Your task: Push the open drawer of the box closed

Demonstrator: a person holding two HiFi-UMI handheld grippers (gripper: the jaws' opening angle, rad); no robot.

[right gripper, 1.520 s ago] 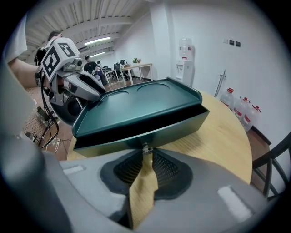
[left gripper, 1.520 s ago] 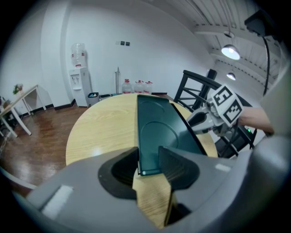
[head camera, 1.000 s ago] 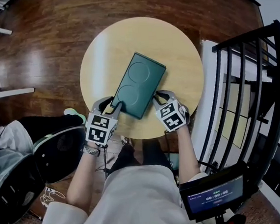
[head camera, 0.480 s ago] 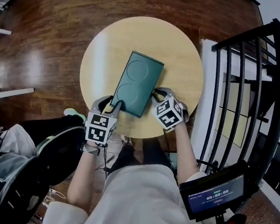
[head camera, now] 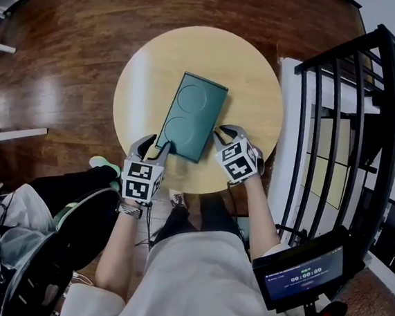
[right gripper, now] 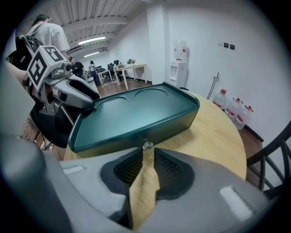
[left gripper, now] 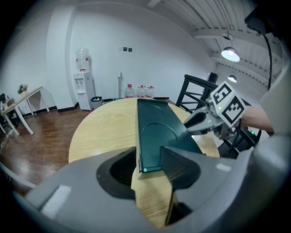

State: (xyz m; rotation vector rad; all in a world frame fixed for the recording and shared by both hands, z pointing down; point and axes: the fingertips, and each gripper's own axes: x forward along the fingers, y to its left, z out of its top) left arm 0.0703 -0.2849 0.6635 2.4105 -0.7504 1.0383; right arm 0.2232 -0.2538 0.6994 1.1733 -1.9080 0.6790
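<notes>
A dark green flat box (head camera: 193,116) with two round recesses in its lid lies slantwise on the round wooden table (head camera: 244,66). My left gripper (head camera: 153,145) is at the box's near left corner. In the left gripper view that corner (left gripper: 150,169) stands between the jaws, which are opening. My right gripper (head camera: 221,132) is at the box's near right side. In the right gripper view its jaw tips are closed on a small clear drawer knob (right gripper: 146,145) on the box's side face (right gripper: 136,132). That face looks about flush with the box.
A black metal railing (head camera: 347,125) stands close to the table's right. A small screen (head camera: 303,276) is at the lower right, and a black chair (head camera: 27,267) at the lower left. A water dispenser (left gripper: 82,77) and water bottles (right gripper: 232,109) stand by the far wall.
My right gripper has moved a little in toward the box. The box has shifted slightly away and to the left. The left gripper has stayed at the corner.
</notes>
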